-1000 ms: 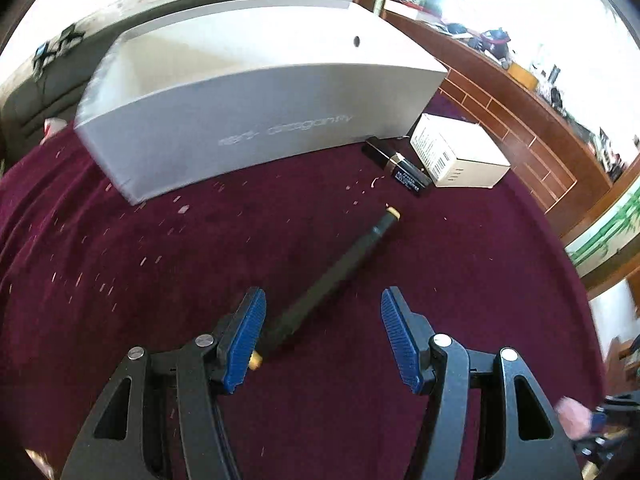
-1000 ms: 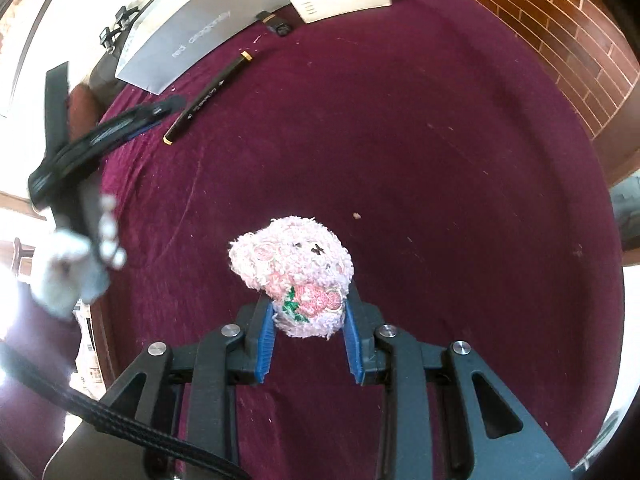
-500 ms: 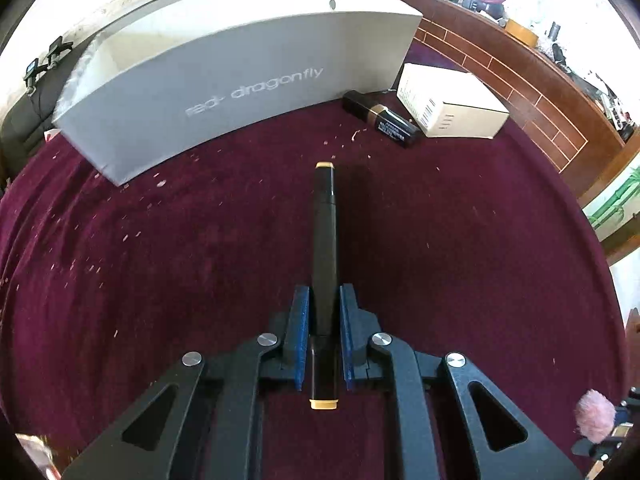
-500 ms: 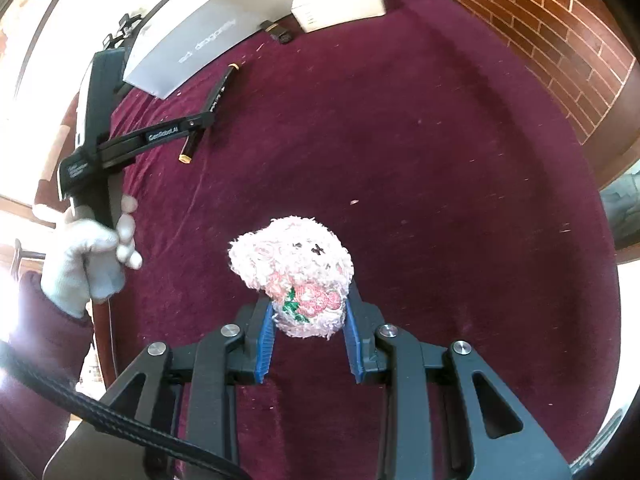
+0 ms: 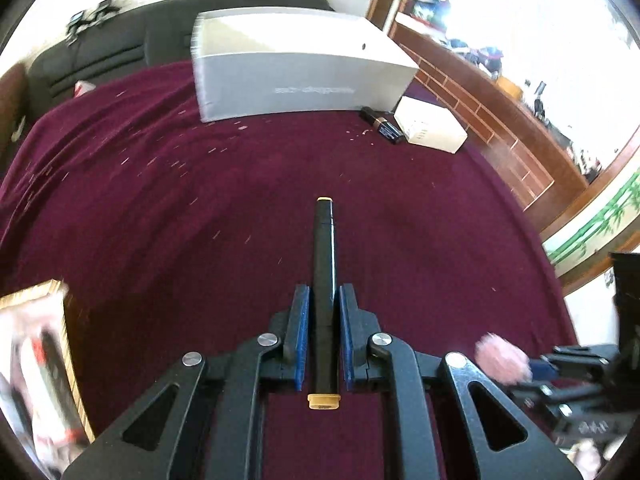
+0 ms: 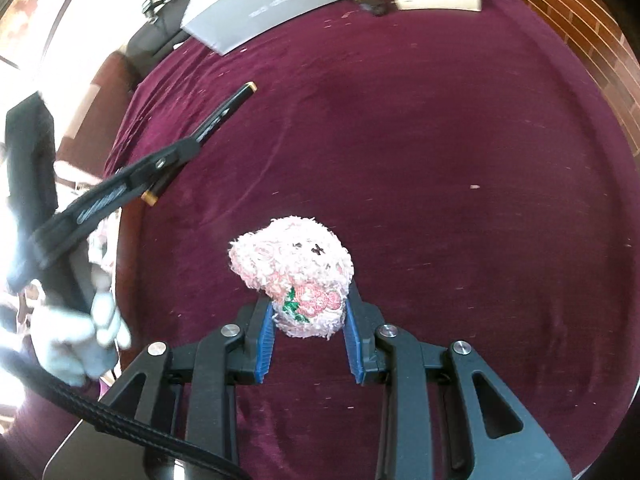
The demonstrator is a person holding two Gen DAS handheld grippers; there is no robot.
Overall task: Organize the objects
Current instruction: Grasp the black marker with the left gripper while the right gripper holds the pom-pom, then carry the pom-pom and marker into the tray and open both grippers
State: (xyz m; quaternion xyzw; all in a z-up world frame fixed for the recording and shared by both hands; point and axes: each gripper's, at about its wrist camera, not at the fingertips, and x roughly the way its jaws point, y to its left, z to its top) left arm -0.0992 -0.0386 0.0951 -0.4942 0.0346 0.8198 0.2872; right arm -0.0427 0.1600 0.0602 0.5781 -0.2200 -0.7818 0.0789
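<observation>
My left gripper (image 5: 323, 300) is shut on a black marker pen (image 5: 325, 264) with gold ends, held above the maroon table. The pen points toward the grey open box (image 5: 296, 76) at the far side. My right gripper (image 6: 309, 312) is shut on a pink fluffy plush toy (image 6: 292, 268) with a stitched face and a rose patch. The plush also shows in the left wrist view (image 5: 502, 362) at the right. The left gripper with the pen shows in the right wrist view (image 6: 176, 152) at the left.
A small white carton (image 5: 434, 128) and a black battery-like item (image 5: 384, 130) lie to the right of the grey box. A framed picture (image 5: 36, 364) sits at the left table edge. A brick wall (image 6: 580, 12) borders the right side.
My left gripper closed on the pen, lifted it and drew back from the grey box. My right gripper kept hold of the plush.
</observation>
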